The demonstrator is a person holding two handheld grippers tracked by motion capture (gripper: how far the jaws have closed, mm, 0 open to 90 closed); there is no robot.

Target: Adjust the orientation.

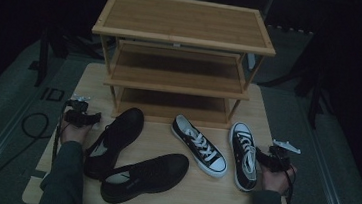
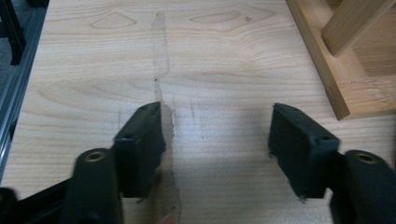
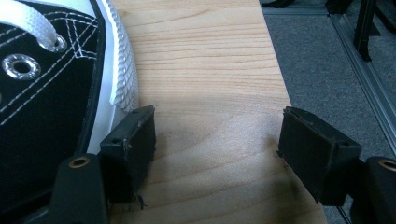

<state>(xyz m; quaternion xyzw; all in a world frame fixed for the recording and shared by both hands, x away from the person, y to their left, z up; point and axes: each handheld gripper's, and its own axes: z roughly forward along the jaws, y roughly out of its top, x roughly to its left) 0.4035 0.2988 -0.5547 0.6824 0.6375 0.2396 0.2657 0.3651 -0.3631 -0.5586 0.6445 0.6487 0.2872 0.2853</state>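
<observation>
Wooden table (image 1: 240, 200) is shown with a three-tier shelf (image 1: 184, 19) at upper centre. Four shoes are spread below it. Left gripper (image 1: 83, 117) and right gripper (image 1: 271, 158) are held wide open, empty; a black-and-white sneaker (image 1: 244, 156) lies just beside the right gripper.

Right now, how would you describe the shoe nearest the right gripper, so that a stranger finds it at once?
Start at the wooden rack at the back of the table. Four shoes lie in front of it; take the rightmost sneaker, beside the right gripper. It is black with white laces and a white sole and points straight at the rack, while its twin lies slanted.
</observation>
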